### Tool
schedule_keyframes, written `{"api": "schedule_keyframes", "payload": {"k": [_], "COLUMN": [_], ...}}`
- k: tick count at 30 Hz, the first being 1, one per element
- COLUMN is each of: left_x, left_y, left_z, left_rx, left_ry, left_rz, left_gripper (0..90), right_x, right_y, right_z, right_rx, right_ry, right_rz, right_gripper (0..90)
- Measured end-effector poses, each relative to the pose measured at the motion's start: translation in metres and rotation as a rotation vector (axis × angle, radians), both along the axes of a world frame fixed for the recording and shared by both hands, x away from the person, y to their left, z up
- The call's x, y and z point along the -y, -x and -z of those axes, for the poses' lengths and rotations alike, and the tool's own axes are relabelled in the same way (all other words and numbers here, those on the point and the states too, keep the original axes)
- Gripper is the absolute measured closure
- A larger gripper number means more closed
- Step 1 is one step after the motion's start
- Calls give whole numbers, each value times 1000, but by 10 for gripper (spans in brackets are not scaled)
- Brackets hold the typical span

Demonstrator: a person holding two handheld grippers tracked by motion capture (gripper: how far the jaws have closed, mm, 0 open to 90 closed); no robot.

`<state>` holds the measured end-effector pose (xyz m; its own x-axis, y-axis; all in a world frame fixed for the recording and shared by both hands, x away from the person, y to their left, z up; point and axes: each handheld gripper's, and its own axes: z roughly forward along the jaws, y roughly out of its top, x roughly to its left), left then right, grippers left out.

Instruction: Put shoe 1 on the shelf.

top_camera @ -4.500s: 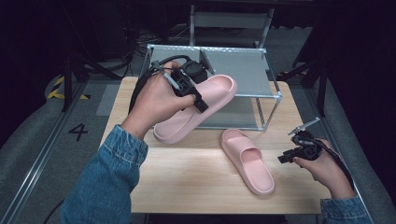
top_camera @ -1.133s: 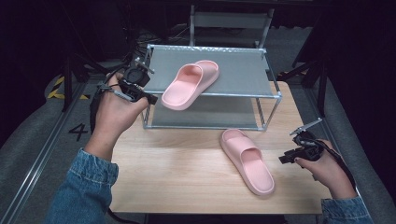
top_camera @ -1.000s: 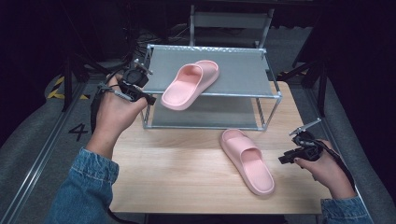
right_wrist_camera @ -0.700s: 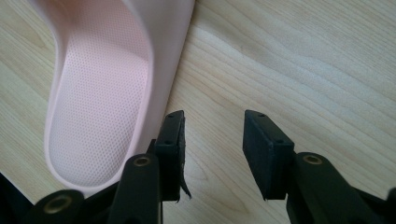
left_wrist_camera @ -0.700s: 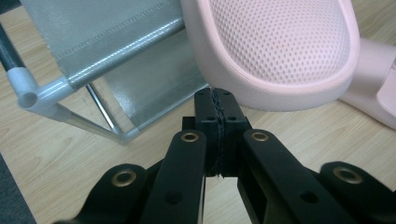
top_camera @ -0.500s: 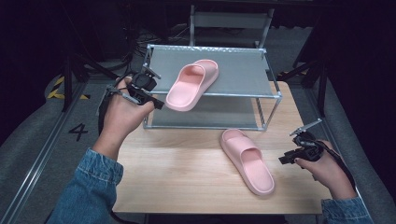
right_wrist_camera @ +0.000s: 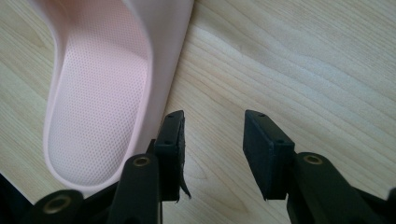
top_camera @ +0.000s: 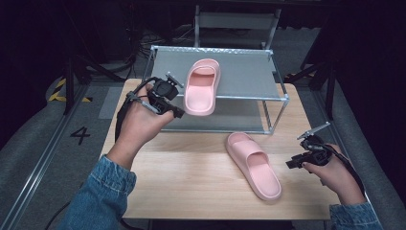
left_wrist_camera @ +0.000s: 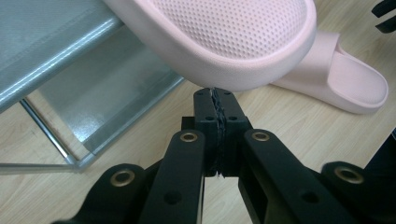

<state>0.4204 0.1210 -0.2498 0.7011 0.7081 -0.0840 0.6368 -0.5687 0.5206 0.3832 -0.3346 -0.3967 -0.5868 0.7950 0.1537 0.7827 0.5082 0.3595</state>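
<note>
the wooden counter [top_camera: 191,187] carries a metal-framed rack [top_camera: 282,98] at its far side, the landmark here. on the rack's top shelf lies one pink slide sandal [top_camera: 203,86], its heel end hanging over the near edge of the rack. the second pink slide sandal [top_camera: 253,165] lies on the counter just in front of the rack's near right leg.

the left gripper [top_camera: 174,103] sits at the rack's near left edge, jaws pressed together and holding nothing, its tips right under the overhanging heel. the step in hand looks like seating that sandal fully on the shelf. done well, the pressed-together tips should push the heel along the sandal's length, level and slow, so it slides back rather than swinging or tipping off the rack.

the right gripper [top_camera: 311,148], jaws spread, rests off the rack's near right corner beside the second sandal.
</note>
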Motion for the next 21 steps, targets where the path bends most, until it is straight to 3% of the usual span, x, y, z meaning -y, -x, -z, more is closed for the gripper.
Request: {"api": "schedule_keyframes", "payload": {"k": [4, 10, 21], "left_x": [3, 17, 33], "left_y": [5, 17, 7], "left_z": [1, -3, 2], "left_rx": [-14, -27, -31], "left_ry": [8, -1, 0], "left_rz": [20, 93, 105], "left_gripper": [865, 857, 896], "right_x": [0, -2, -2], "right_y": [0, 0, 0], "right_z": [0, 1, 1], "right_rx": [2, -2, -3], "right_ry": [0, 3, 4], "right_rz": [-1, -3, -7], "right_gripper": [601, 601, 600]}}
